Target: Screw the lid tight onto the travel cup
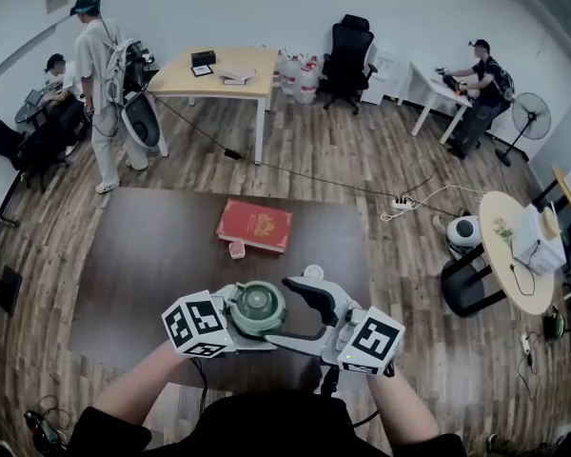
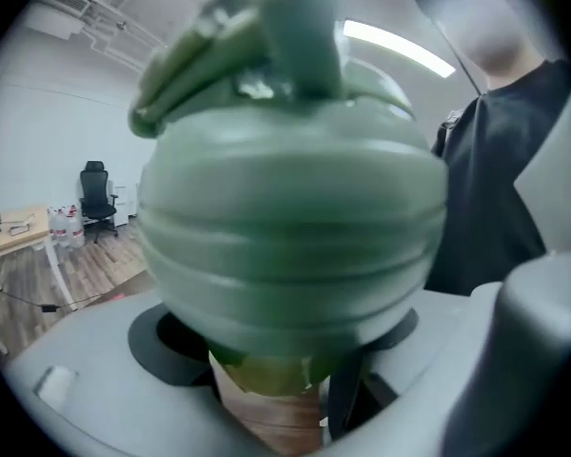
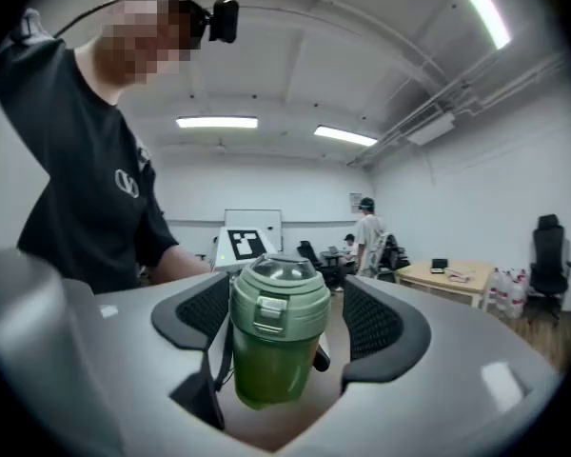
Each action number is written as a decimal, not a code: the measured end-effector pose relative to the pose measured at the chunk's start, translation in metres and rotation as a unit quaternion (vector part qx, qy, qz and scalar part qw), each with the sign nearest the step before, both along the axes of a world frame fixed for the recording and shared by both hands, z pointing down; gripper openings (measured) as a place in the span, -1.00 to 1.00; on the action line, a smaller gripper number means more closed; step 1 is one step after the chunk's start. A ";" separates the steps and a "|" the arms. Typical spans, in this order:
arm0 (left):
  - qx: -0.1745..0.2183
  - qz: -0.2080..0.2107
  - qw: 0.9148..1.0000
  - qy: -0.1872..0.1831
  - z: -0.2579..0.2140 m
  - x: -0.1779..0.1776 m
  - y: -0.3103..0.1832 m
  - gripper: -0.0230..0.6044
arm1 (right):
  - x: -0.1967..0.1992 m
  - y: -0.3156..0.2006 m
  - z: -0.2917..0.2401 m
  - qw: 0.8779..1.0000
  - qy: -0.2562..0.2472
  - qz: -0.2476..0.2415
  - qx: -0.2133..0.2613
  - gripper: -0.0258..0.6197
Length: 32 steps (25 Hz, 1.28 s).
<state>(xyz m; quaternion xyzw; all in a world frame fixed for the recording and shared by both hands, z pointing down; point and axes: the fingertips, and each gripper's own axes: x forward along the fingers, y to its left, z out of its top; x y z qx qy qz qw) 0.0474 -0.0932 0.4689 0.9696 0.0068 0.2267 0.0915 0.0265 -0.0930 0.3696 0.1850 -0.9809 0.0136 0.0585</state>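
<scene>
Left claw [image 1: 242, 319] clenched on the cup [image 1: 258, 308] steadies it above the counter [image 1: 152, 255] — right claw [image 3: 285, 320] spread around the lid [image 3: 278, 288], not touching, likely poised to twist

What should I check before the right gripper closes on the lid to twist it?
1. Cup secured: the left gripper is shut on the body of the travel cup. Ok.
2. Lid in place: the lid sits on the cup's mouth. Ok.
3. Threads engaged or tight: cannot tell.
4. Right gripper ready: jaws apart, one pad on each side of the lid, with a gap on both sides. Ok.
5. Space to work: the red book on the table lies apart from both grippers. Ok.
</scene>
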 end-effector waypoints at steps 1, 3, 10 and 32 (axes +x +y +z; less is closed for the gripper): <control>0.002 0.014 1.000 -0.002 0.000 0.002 0.005 0.38 | -0.002 0.004 0.003 0.999 0.015 -0.030 0.003 0.23; 0.007 0.023 1.000 -0.006 0.000 0.005 0.010 0.38 | -0.005 0.007 0.008 0.997 0.028 -0.067 0.007 0.23; 0.017 -0.053 0.998 -0.018 0.011 0.000 -0.016 0.37 | -0.015 -0.015 0.018 0.998 0.008 0.063 -0.031 0.23; 0.231 -0.414 0.875 0.101 0.005 -0.147 -0.059 0.40 | 0.182 -0.008 0.101 0.870 0.000 0.492 0.017 -0.90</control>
